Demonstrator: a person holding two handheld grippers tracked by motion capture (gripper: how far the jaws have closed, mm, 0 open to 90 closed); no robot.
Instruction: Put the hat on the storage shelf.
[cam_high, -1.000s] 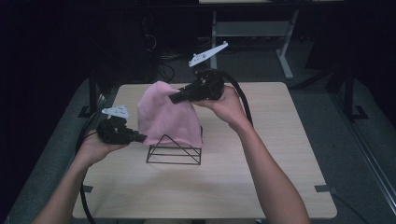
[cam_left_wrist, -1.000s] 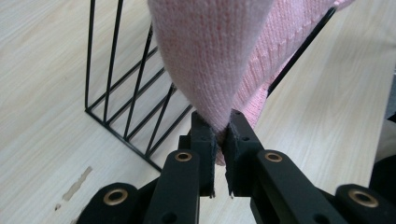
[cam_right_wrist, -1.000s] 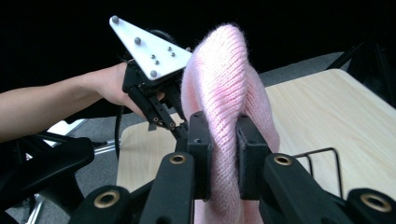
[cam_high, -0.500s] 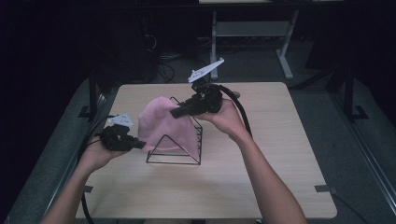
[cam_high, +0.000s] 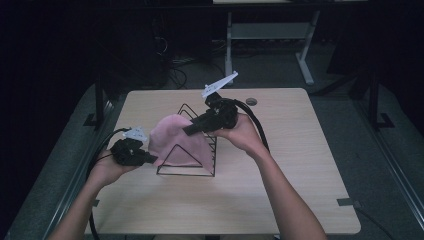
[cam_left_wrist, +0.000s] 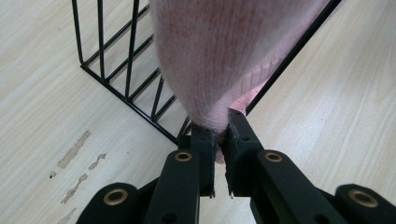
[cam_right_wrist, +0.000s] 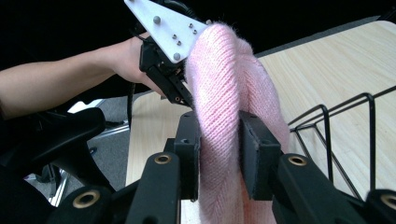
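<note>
Evidently, a pink knitted hat is being held over a black wire rack on the wooden table, gripped from two sides at once. The left gripper is being pressed together on the hat's lower edge, low at the rack's near left corner; in the left gripper view the knit hem is being pinched between the jaws just above the rack's base wire. The right gripper is being closed on a thick fold at the top of the hat, with the knit bulging between the two jaws (a fair amount of fabric is being squeezed there).

Holding at two opposite points probably serves to keep the hat stretched and under control: the upper grip is carrying the weight, while the lower one is steering the edge along the frame. Whether the hat is being drawn onto the rack or lifted away from it cannot be judged from this moment alone.

As a container, the rack is open-sided, with a triangular end and upright bars along its side. Its front part is being draped by the hat; the rear bars are standing bare. Nothing else is being kept in it, as far as can be seen.
</note>
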